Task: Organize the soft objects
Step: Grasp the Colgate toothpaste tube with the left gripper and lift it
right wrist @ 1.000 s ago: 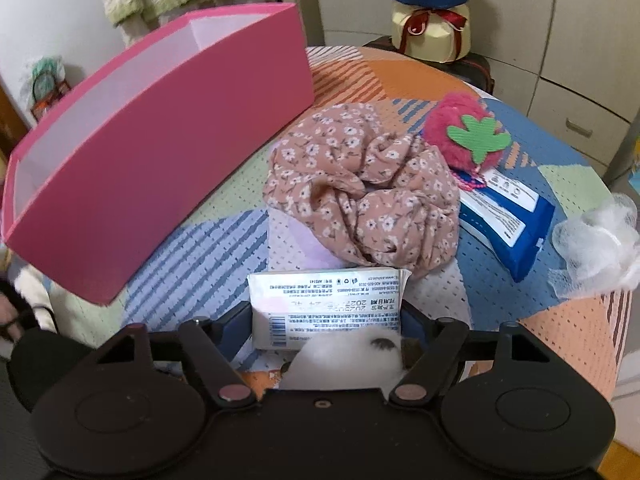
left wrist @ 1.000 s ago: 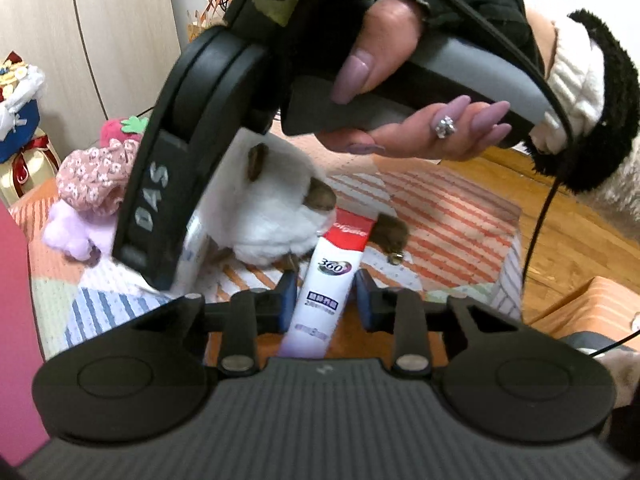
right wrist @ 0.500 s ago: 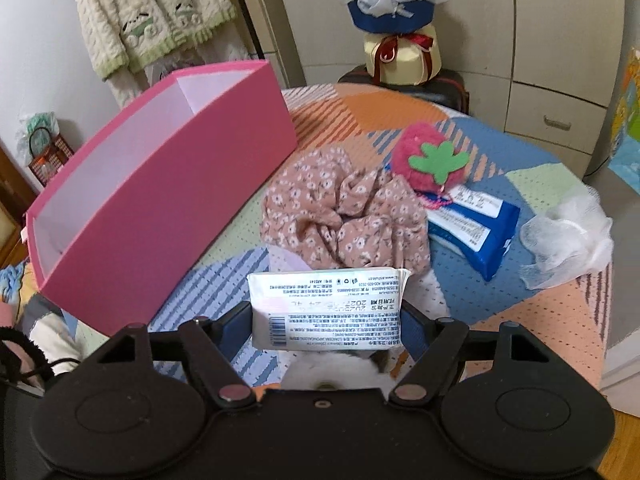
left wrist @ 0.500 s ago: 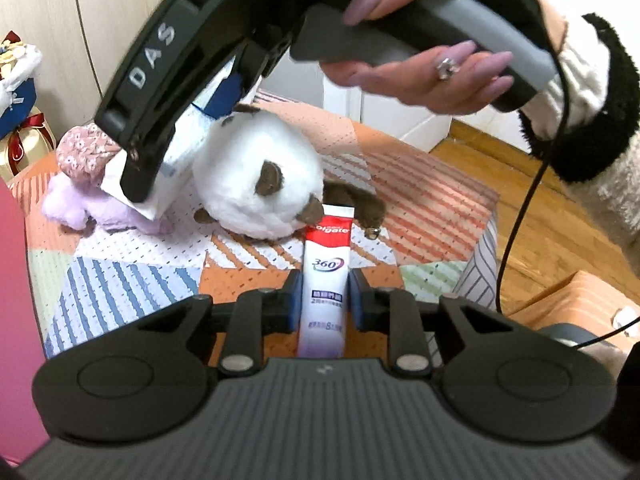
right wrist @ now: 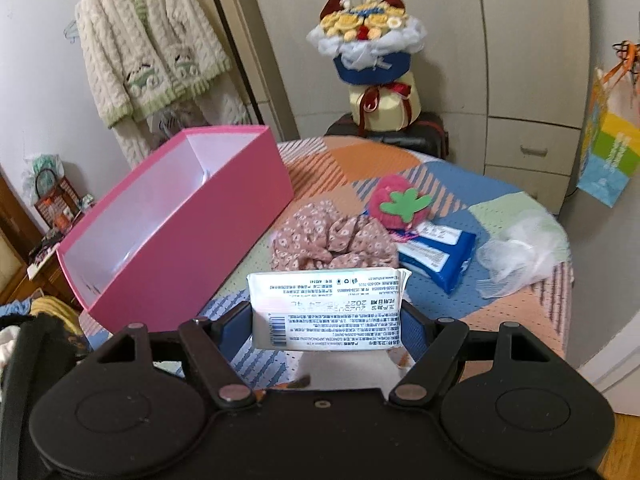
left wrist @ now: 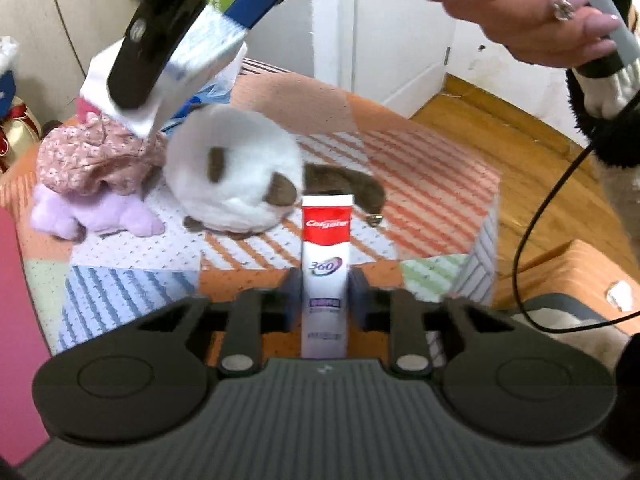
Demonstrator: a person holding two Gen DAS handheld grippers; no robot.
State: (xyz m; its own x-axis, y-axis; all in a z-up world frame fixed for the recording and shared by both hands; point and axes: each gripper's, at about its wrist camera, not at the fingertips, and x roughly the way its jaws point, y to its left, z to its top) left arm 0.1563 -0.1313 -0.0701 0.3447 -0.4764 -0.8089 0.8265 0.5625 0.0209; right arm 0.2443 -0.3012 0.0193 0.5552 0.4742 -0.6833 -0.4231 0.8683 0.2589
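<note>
while the left gripper [left wrist: 325,294] pinches a toothpaste tube [left wrist: 326,264] and the right gripper [right wrist: 326,322] clamps a wipes pack [right wrist: 326,306] raised over the table [right wrist: 516,312], a white plush [left wrist: 232,184], floral cloth [right wrist: 332,240], strawberry plush [right wrist: 396,204], blue pack [right wrist: 440,252] and white mesh [right wrist: 520,252] crowd the patchwork top. a pink box [right wrist: 208,216] stands open at the left with its inside bare, and the table's round edge drops off just past the mesh. the tube reads "colgate" and "360"; the pack's small print is unreadable

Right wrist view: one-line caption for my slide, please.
Right gripper holds a white wipes pack above the quilt, with the open pink box at left.
</note>
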